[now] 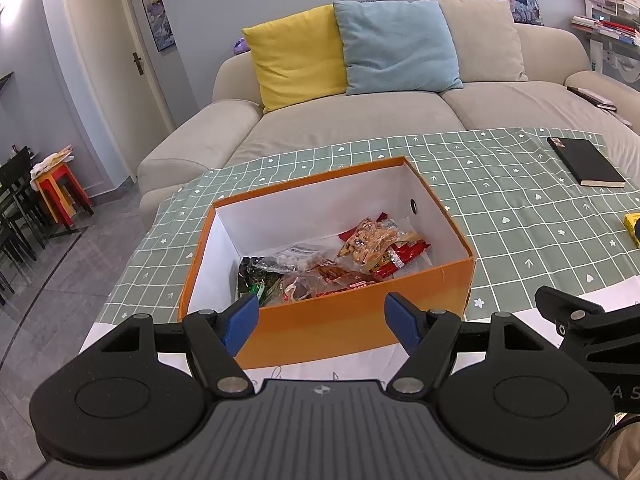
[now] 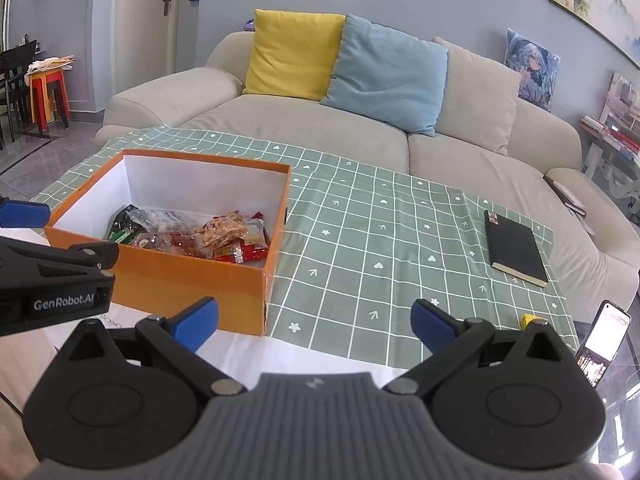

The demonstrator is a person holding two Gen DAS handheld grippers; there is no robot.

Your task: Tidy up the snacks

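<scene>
Snacks (image 1: 344, 256) lie heaped in the near half of an orange box (image 1: 360, 320) with white inner walls, which stands on the worktop (image 2: 360, 264) toward its left edge, on a green checked cloth. Visible in the heap: a clear bag of brown nut-like pieces on top, red wrappers under it, a clear bag of pale pieces, and a dark green pack at the left end. The far half of the box floor is bare.

Left gripper (image 1: 320, 322) hovers just short of the near wall of the box, jaws spread wide, nothing between them. Right gripper (image 2: 314, 322) sits off the box's near right corner, over cloth and a white sheet, likewise spread and empty.

Handling, as judged: the packs look light, soft and crinkly, and film of this kind is likely to be slippery and to slide between the pads. Contents of the nut bag may crush, so only a gentle squeeze is advised. Best hold is probably a sealed end or a pinched fold of film (not the filled belly). The topmost bag is freest; the packs overlap, so lifting a lower one may drag its neighbours.

Elsewhere on the worktop: a black book (image 2: 516, 246) near the far right corner, and a small yellow item (image 2: 527, 320) at the right edge, possibly a stray snack; it is too small to tell.
</scene>
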